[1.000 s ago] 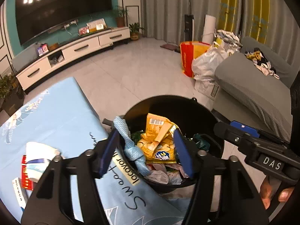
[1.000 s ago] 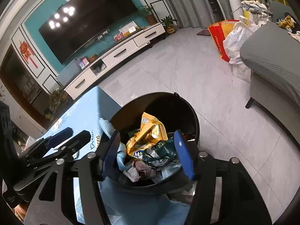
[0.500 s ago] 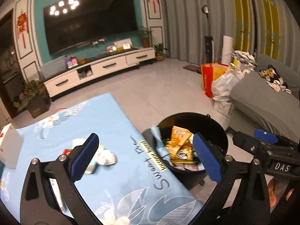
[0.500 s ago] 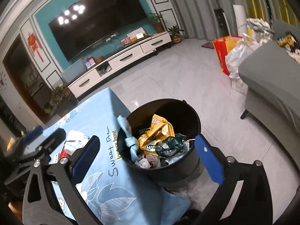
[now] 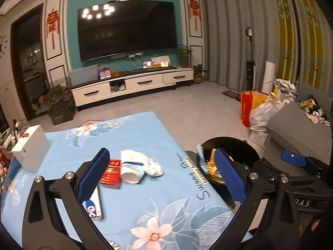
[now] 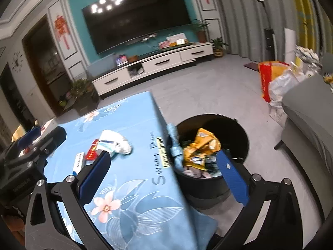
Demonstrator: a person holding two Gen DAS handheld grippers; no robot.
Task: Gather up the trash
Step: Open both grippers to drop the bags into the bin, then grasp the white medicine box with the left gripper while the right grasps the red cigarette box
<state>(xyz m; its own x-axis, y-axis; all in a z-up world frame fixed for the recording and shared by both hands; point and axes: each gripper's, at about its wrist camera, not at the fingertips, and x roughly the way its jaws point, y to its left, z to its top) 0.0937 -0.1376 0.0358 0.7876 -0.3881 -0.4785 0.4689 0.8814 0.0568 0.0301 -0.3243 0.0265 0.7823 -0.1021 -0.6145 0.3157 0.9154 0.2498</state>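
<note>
Both grippers have pulled back from the black bin and spread wide, holding nothing. Left gripper hovers over the desk; its finger partly hides the white cup, red packet and tube. Right gripper straddles the desk edge.

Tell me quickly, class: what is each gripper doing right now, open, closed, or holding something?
Left gripper: open, holding nothing, above the table's trash.
Right gripper: open, holding nothing, near the black bin.
</note>
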